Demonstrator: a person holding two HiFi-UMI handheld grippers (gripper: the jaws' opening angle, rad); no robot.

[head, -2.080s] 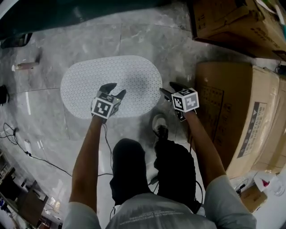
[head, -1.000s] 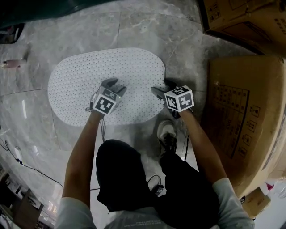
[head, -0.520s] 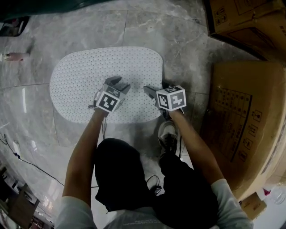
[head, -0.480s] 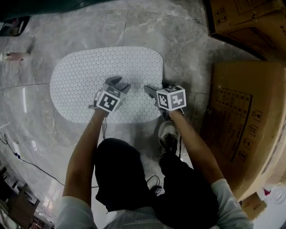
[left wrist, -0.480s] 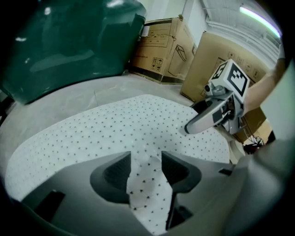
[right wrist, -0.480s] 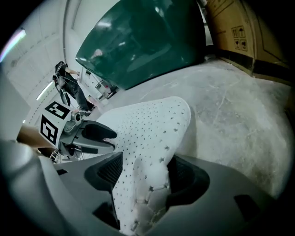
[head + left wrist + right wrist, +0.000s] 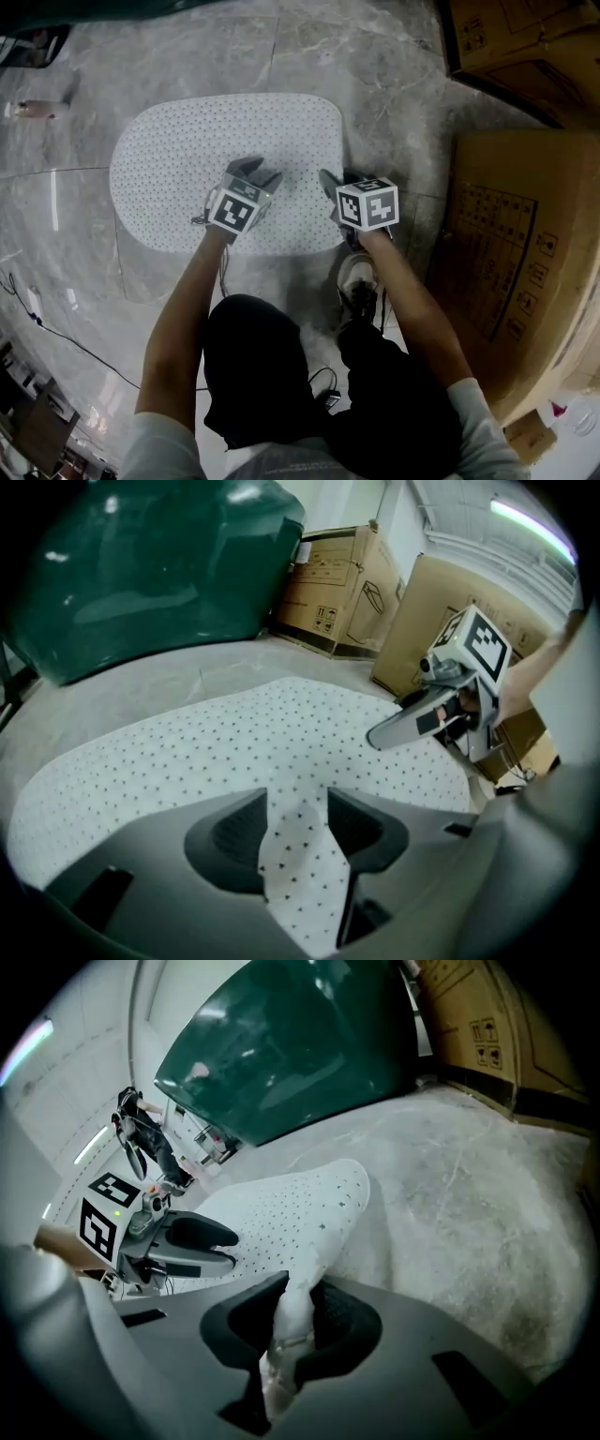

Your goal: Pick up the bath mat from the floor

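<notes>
Your right gripper point(image 7: 298, 1314) has its jaws closing and drawn narrow, with a raised pinch of the bath mat point(image 7: 216, 141) between the pads, which press on it from both sides. Your left gripper point(image 7: 296, 829) stands with its jaws wide and only beginning to close. A strip of the dotted mat lies in the gap, but the pads do not appear to clamp it yet. Both tools sit at the mat's near long edge, the right one at the near right corner and the left one towards the middle of that edge, apart from each other. The mat lies flat on the grey marbled floor point(image 7: 375, 56), directly in front of your shoe point(image 7: 358, 277). From the way it bunches in the right jaws, I judge the mat thin, soft and light, so expect it to sag and drape rather than lift as a board. Take hold of it at the near edge at two spaced points, with a deep bite of the sheet, since a shallow pinch on limp material may slip out. A large cardboard box point(image 7: 506, 244) stands close on your right, and a dark green bulk point(image 7: 141, 564) stands beyond the far edge.
</notes>
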